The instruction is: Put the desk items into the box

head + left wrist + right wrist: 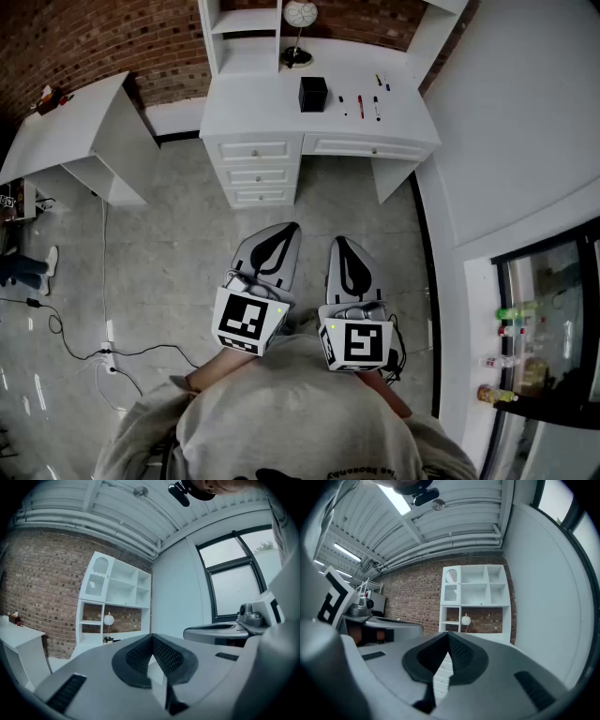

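Left hand-held gripper [287, 232] and right hand-held gripper [338, 246], both closed, point forward side by side.

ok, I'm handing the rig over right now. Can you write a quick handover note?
Left hand-held gripper: jaws shut, nothing between them.
Right hand-held gripper: jaws shut, nothing between them.
Both are held close to the person's body, well short of the white desk.
The black box stands on the desktop, near the middle.
A few pens lie loose on the desktop to the right of the box, outside it.
Done: nothing that shows. The box's inside can't be seen from here.
Left: step up to the desk, pick up each pen and drop it in the box.
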